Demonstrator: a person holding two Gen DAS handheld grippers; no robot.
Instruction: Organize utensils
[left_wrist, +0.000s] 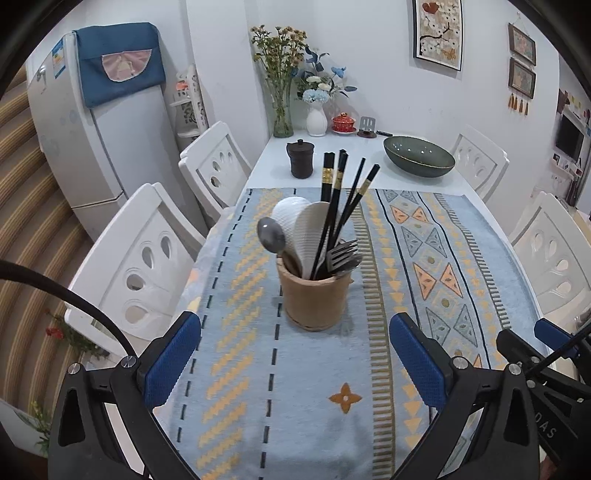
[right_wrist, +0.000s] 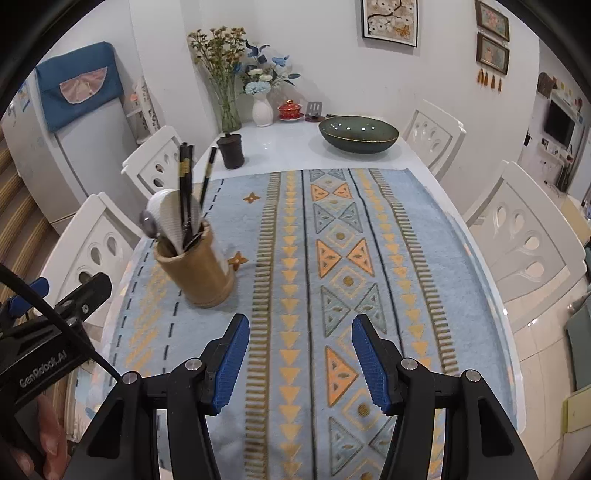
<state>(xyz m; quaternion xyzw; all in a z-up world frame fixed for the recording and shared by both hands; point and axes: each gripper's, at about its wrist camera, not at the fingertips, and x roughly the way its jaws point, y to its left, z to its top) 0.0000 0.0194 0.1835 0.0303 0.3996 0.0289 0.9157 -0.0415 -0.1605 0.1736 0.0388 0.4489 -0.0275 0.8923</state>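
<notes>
A tan wooden utensil holder (left_wrist: 314, 301) (right_wrist: 199, 271) stands upright on the blue patterned table runner (left_wrist: 417, 258) (right_wrist: 332, 258). It holds black chopsticks (left_wrist: 334, 199) (right_wrist: 184, 177), white ceramic spoons (left_wrist: 306, 225) (right_wrist: 170, 214), a grey metal spoon (left_wrist: 271, 236) and dark forks (left_wrist: 343, 254). My left gripper (left_wrist: 295, 362) is open, its blue pads wide apart, just short of the holder and centred on it. My right gripper (right_wrist: 299, 362) is open over bare runner, right of the holder, nothing between its pads.
A dark green bowl (left_wrist: 419, 157) (right_wrist: 358, 134), a small dark lidded jar (left_wrist: 301, 158) (right_wrist: 231, 151), flower vases (left_wrist: 316, 120) (right_wrist: 262, 110) and a red lidded cup (left_wrist: 343, 122) stand at the table's far end. White chairs (left_wrist: 136, 258) (right_wrist: 524, 236) flank both sides. A fridge (left_wrist: 85, 140) stands left.
</notes>
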